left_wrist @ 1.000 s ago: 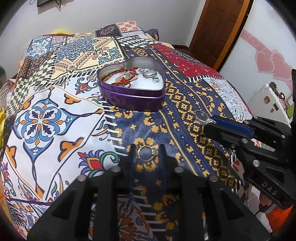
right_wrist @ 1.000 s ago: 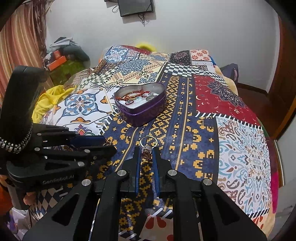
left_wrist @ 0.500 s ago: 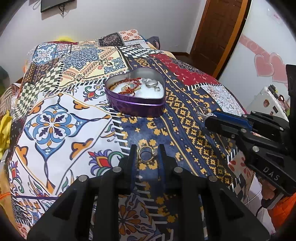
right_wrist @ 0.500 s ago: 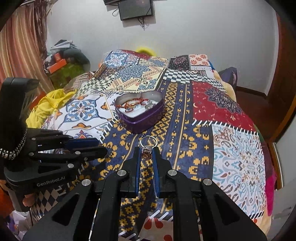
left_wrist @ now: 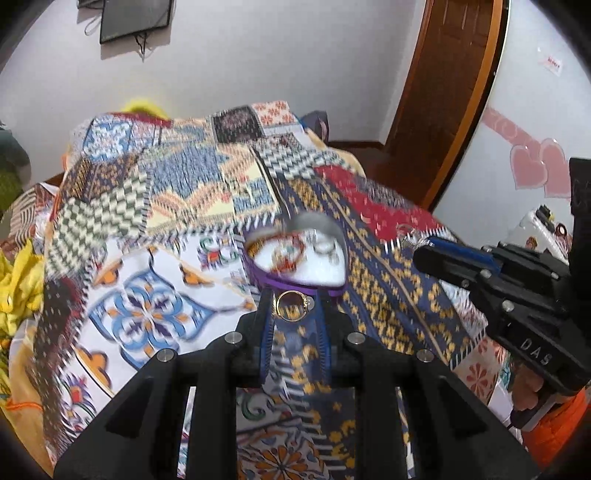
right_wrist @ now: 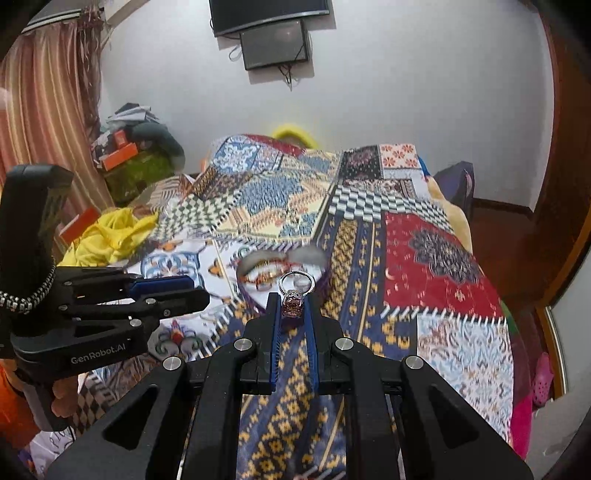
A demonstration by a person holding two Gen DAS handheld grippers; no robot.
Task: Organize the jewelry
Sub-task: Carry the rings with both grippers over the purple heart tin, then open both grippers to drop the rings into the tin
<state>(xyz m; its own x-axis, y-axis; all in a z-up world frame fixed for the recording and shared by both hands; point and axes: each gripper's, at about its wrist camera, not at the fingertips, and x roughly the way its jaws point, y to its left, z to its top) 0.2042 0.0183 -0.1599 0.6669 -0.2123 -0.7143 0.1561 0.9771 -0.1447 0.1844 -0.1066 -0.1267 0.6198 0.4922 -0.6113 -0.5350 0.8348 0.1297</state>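
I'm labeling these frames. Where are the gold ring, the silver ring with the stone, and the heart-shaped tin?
gold ring [left_wrist: 290,305], left wrist view, on its band.
silver ring [right_wrist: 297,283], right wrist view, on its band.
heart-shaped tin [left_wrist: 295,286], left wrist view, on its purple near wall.

We're in a home bedroom. A patchwork bedspread [right_wrist: 436,251] covers the bed, a TV [right_wrist: 267,14] hangs on the wall. Striped curtains [right_wrist: 44,122] and a wooden door [left_wrist: 447,96] frame it.
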